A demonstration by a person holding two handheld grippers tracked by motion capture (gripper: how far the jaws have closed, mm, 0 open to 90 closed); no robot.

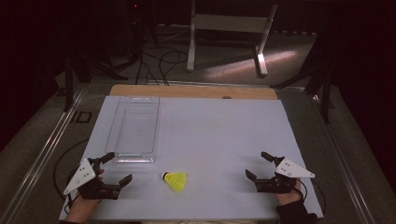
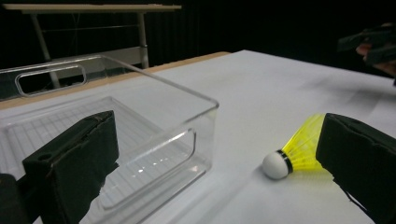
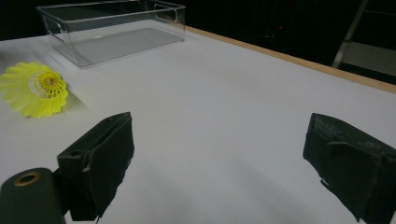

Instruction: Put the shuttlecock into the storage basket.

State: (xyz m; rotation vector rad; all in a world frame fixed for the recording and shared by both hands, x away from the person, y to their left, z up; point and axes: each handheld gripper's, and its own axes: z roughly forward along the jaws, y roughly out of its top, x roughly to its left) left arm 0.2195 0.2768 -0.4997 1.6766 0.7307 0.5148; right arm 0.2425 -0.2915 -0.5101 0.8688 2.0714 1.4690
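Observation:
A yellow shuttlecock [image 1: 175, 181] with a white cork tip lies on its side on the white table [image 1: 210, 135], near the front edge. My left gripper [image 1: 117, 168] rests to its left, jaws wide open and empty. My right gripper [image 1: 259, 165] sits at the front right, also open and empty, well away from the shuttlecock. In the left gripper view the shuttlecock [image 2: 292, 151] lies just beside the right jaw, cork pointing toward the clear bin [image 2: 140, 135]. The right gripper view shows the shuttlecock [image 3: 33, 89] skirt-on at the far left.
A clear plastic bin [image 1: 135, 128] stands empty on the table's left half, just beyond the left gripper. A wooden strip [image 1: 191, 91] edges the table's far side. White stand legs [image 1: 226, 37] and cables lie on the floor behind.

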